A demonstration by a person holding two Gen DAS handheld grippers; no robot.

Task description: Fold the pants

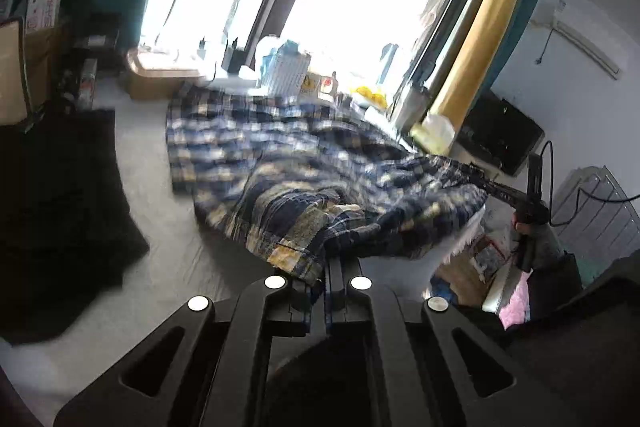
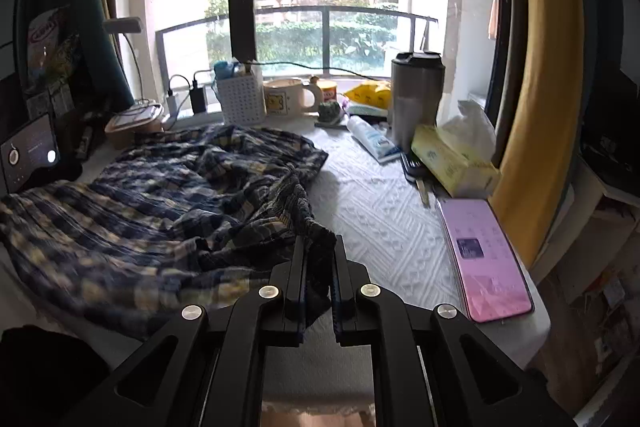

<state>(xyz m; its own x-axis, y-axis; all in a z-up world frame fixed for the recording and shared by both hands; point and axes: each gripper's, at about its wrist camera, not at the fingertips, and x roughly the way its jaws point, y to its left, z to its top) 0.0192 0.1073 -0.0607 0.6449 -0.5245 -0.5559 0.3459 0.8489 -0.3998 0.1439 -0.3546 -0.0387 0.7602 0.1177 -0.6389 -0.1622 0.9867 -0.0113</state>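
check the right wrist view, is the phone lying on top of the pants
No, the phone lies on the bare white tablecloth near the right edge, well apart from the plaid pants.

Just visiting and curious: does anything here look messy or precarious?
The pants lie crumpled, pinched by both grippers, left and right. The phone lies at the table's right edge, screen lit.
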